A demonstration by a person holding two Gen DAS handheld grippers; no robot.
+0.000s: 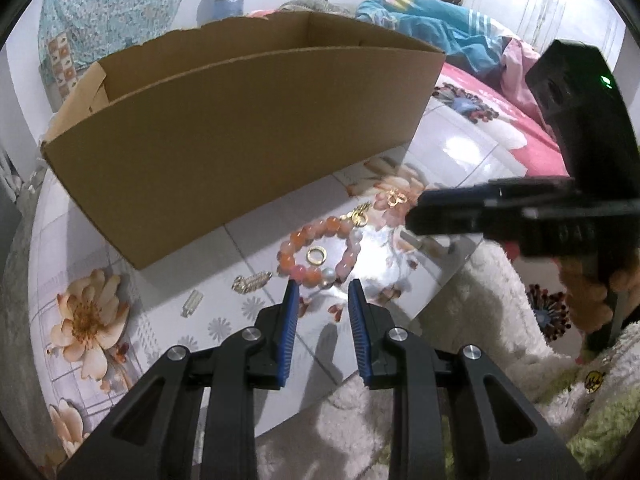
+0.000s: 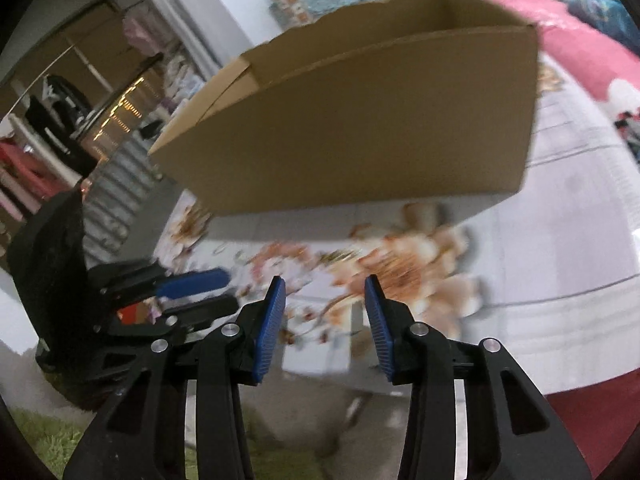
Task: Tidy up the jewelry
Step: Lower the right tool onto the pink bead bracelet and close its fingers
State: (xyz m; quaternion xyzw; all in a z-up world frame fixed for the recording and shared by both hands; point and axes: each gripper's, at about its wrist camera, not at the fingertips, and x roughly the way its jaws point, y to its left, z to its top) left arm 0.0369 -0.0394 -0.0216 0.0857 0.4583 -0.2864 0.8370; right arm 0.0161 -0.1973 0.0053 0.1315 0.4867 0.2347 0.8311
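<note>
Floral bench (image 1: 100, 380) carries our cardboard box (image 1: 240, 140) and loose jewelry. Left gripper (image 1: 323, 288) and right gripper (image 2: 325, 282) both have jaws parted, empty. We should lower the left one squarely over the pink bead bracelet (image 1: 320, 250) before closing.

A floral tablecloth (image 1: 86, 312) covers the table, with a pink bedspread (image 1: 508, 128) and turquoise garment (image 1: 420, 20) behind.

No text, label, brand or number can be read in either view. The cardboard box (image 1: 240, 136) shows plain brown walls, and the right wrist view is too blurred for any lettering to be made out.
</note>
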